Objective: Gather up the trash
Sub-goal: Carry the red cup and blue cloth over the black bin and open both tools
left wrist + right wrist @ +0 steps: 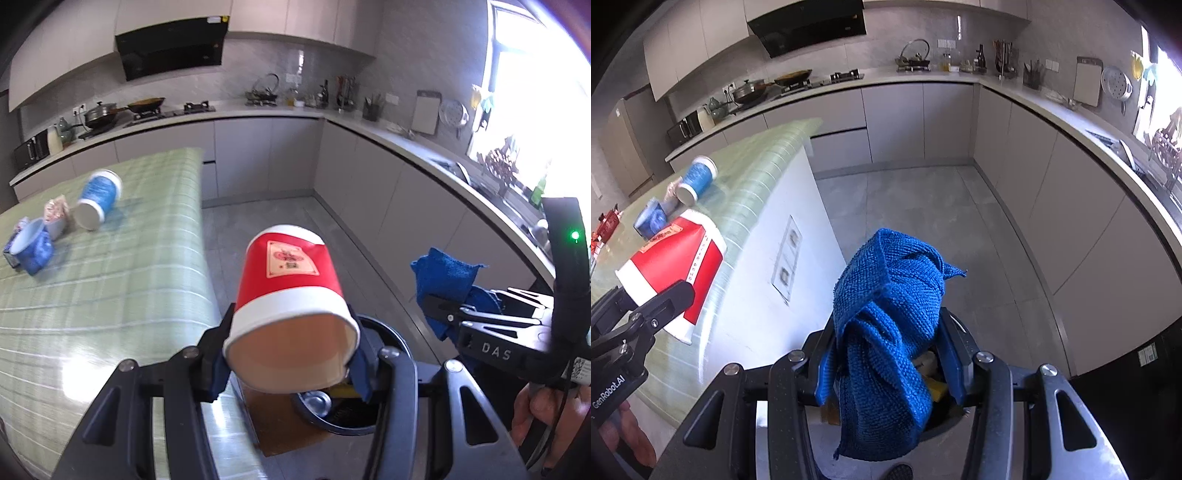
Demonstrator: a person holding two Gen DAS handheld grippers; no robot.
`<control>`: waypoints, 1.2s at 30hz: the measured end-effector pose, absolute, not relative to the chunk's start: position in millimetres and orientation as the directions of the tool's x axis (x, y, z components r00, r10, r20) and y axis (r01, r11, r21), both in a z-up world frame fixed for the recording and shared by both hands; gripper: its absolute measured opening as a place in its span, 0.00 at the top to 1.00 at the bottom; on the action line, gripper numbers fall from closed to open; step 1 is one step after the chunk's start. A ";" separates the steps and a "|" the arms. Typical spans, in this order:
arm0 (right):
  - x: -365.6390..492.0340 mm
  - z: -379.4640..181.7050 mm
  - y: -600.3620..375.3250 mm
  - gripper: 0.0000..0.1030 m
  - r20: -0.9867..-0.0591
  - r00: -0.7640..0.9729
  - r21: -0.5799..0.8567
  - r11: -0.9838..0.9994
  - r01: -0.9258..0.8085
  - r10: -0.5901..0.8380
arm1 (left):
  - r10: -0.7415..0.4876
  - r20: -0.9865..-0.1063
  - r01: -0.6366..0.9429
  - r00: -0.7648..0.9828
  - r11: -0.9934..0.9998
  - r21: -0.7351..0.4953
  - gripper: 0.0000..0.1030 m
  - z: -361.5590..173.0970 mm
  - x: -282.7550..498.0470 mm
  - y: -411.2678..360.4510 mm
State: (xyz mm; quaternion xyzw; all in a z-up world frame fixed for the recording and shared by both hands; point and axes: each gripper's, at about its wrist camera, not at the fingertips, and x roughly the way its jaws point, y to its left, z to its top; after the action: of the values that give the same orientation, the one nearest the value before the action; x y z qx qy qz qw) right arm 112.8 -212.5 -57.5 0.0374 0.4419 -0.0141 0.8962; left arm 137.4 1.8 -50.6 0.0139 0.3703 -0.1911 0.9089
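The left hand-held gripper (pixel 291 354) is clamped on a red paper cup (pixel 291 310), its blue pads pressing the cup's sides near the open rim, with the mouth tipped back toward the camera. The right hand-held gripper (pixel 886 354) is closed on a bunched blue cloth (pixel 890 317), which hangs loose below the pads. Both hang past the edge of the desk (pixel 110 295), over a dark round trash bin (pixel 391 336) standing on the floor close beside it; something yellow and a metal lid or can seem to lie inside, though the cup and cloth hide most of the opening.

The step in hand looks like the drop: bringing the cup over the bin mouth and letting it go. To do it well, I would centre the cup above the opening rather than over its near rim, since a light paper cup can bounce off the edge, and part the pads only once it sits low over the bin. The cloth is probably a wiping tool, not trash, so the right pair should stay closed and keep its dangling tail clear of the bin.

More trash waits on the desk's green checked cover: a blue paper cup (pixel 99 201) lying on its side, a crushed blue cup (pixel 31 247) near it, and a crumpled wrapper (pixel 56 209) between them.
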 end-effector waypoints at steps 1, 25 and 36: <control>112.0 -61.9 -216.7 0.51 -0.798 0.603 0.053 0.997 0.056 0.008 | -0.340 -0.684 0.363 0.645 0.924 -0.118 0.48 -54.1 136.0 -4.0; 121.2 -188.2 -241.8 0.51 -0.898 0.434 0.000 0.989 -0.146 0.064 | -0.312 -0.825 0.351 0.470 0.924 -0.150 0.48 -156.8 124.6 -64.7; 135.2 -222.0 -236.9 0.43 -0.911 0.404 -0.031 0.961 -0.276 0.087 | -0.357 -0.830 0.334 0.429 0.916 -0.222 0.23 -177.2 140.6 -76.5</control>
State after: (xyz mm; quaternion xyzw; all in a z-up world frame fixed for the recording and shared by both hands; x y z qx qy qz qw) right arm 135.2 -236.9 -222.0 -0.0886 0.5350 0.1090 0.8331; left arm 140.6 -76.5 -177.2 -0.0119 0.4937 -0.2044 0.8452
